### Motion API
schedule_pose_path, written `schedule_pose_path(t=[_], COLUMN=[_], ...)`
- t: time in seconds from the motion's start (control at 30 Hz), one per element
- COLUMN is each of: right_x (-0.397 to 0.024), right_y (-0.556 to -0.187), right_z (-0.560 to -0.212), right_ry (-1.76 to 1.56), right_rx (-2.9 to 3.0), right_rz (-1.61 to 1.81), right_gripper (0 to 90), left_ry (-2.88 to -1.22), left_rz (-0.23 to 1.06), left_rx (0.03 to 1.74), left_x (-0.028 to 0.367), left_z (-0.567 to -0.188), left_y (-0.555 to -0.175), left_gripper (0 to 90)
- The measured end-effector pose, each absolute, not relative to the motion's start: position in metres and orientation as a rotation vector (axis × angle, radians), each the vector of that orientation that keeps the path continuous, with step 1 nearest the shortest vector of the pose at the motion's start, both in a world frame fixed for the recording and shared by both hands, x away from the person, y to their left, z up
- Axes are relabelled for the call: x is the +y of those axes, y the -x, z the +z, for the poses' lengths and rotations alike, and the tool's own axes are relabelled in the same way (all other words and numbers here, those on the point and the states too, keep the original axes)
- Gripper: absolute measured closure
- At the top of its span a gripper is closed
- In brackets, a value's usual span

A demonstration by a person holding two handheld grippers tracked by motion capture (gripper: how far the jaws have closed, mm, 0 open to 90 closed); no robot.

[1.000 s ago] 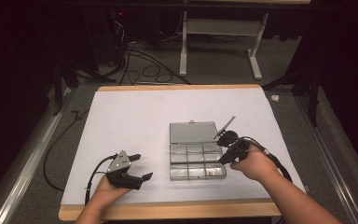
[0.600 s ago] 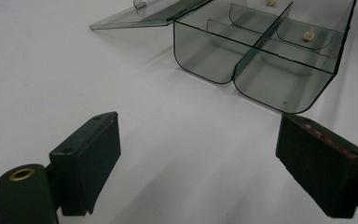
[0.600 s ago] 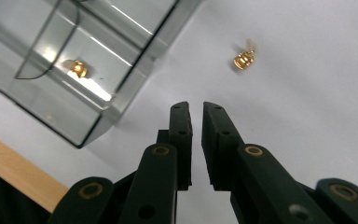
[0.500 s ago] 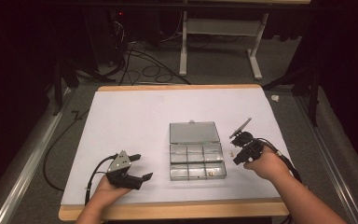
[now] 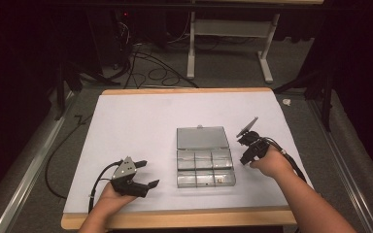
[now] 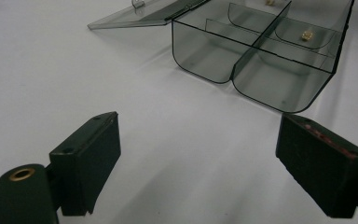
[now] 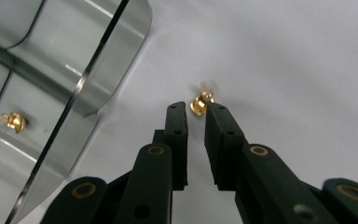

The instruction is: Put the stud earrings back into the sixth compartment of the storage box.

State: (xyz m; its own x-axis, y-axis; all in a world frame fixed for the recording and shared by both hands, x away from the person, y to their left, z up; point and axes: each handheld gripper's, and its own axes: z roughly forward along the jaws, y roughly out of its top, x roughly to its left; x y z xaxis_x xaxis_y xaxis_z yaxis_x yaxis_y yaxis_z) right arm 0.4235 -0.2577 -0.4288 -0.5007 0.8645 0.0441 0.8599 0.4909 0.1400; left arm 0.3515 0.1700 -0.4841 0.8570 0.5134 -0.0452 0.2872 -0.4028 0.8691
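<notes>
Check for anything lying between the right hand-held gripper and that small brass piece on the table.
Nothing visible does. The brass piece lies on the bare white table just past the right hand-held gripper, whose narrow-set jaws point at it.

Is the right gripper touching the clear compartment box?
Apart. The high view shows bare white table between the right gripper and the clear compartment box.

Wood-edged table (image 5: 175, 91), white sheet on top.
On sheet: clear compartment box (image 5: 205, 165), lid flat; small brass piece (image 7: 200, 103) beside box.
</notes>
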Motion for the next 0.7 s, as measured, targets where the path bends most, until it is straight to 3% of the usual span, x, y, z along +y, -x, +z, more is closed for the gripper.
schedule_pose_path(t=[0.43,0.53,0.7], right_x=[-0.251,-0.250,-0.249], right_y=[-0.439,-0.441,-0.439], right_z=[-0.433,-0.436,-0.432], right_ry=[-1.570,-1.550,-1.546], right_rx=[2.685,2.700,2.707], right_rz=[0.177,0.166,0.176], right_gripper=[79.3,85.4,86.6], left_ry=[-2.014,-2.011,-2.010], left_rz=[0.279,0.279,0.277], left_rx=[0.583,0.584,0.583], left_x=[0.170,0.170,0.170], left_z=[-0.484,-0.484,-0.484], left_y=[-0.351,-0.351,-0.351], left_gripper=[14.6,14.6,14.6])
